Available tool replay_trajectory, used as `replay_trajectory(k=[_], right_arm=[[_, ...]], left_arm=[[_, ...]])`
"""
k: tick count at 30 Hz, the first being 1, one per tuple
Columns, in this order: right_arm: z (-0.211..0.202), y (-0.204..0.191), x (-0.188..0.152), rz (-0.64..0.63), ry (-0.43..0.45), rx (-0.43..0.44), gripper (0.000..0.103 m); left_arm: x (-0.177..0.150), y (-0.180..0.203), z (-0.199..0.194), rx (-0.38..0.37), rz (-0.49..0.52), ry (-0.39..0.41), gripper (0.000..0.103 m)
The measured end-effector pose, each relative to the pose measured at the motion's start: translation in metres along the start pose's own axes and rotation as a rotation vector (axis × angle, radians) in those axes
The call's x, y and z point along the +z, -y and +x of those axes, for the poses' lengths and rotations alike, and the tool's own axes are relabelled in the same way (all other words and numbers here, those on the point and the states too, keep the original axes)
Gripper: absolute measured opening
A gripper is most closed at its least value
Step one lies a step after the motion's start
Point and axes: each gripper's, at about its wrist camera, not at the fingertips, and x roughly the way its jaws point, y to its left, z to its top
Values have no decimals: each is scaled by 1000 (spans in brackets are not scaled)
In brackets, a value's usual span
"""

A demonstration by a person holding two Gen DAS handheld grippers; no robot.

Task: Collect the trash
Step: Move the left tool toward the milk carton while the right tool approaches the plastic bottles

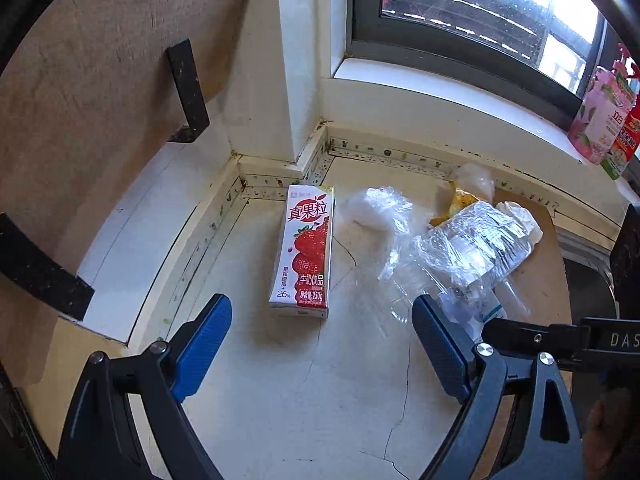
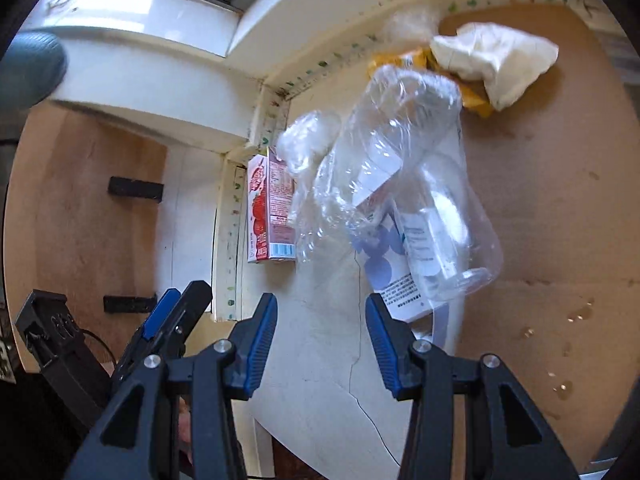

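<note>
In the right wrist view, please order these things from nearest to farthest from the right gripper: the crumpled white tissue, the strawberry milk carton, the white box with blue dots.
From the right gripper:
1. White box with blue dots, just ahead, right.
2. Strawberry milk carton, farther ahead, left.
3. Crumpled white tissue, far back, right.
</note>
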Motion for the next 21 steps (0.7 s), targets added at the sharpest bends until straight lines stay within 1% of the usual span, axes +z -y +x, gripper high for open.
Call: replay_trajectory(k=[3, 7, 16, 21], right_arm=[[9, 3, 5, 26, 8, 20, 46], [11, 6, 11, 69, 45, 21, 46], [18, 15, 17, 152, 111, 37, 46], [23, 12, 18, 136, 167, 45, 46]], left_arm=[[6, -5, 17, 6, -18, -23, 91], [10, -13, 36, -2, -42, -45, 91], [14, -20, 63, -30, -83, -79, 91], [14, -20, 82, -29, -90, -105, 90]])
